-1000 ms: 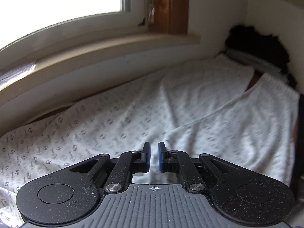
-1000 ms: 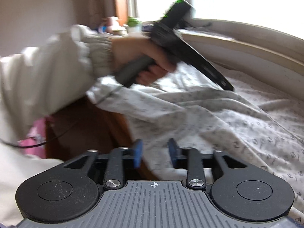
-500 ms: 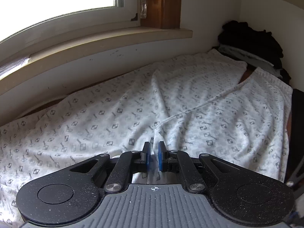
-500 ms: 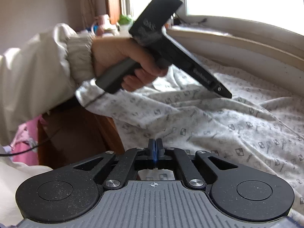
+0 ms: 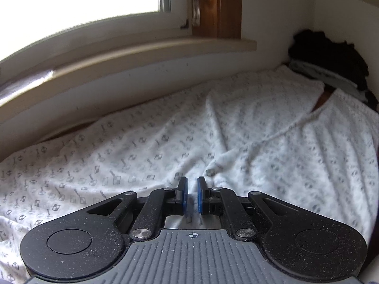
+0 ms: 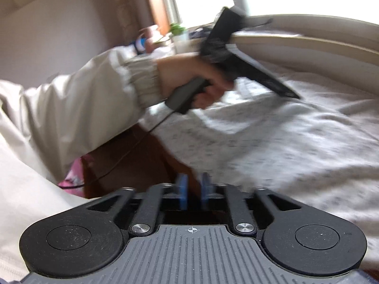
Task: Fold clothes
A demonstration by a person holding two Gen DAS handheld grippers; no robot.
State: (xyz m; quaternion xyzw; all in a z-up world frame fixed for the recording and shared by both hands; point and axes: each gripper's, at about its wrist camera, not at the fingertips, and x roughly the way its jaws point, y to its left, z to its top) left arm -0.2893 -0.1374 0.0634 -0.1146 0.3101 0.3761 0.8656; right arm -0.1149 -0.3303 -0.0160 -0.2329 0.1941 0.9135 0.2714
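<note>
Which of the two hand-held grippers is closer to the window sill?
Left. The left hand-held gripper pinches the patterned garment out near the window sill. The right hand-held gripper, jaws just opening with nothing between, sits back at the garment's near edge.

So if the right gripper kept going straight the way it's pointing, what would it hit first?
Probably the edge of the patterned garment just ahead of the right gripper, or the brown surface beneath; blur hides depth.

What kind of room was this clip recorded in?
Probably a room in a home, perhaps a bedroom: a patterned white garment lies spread beneath a window with a wooden frame, a dark clothes pile in the corner, and a potted plant on the sill.
</note>
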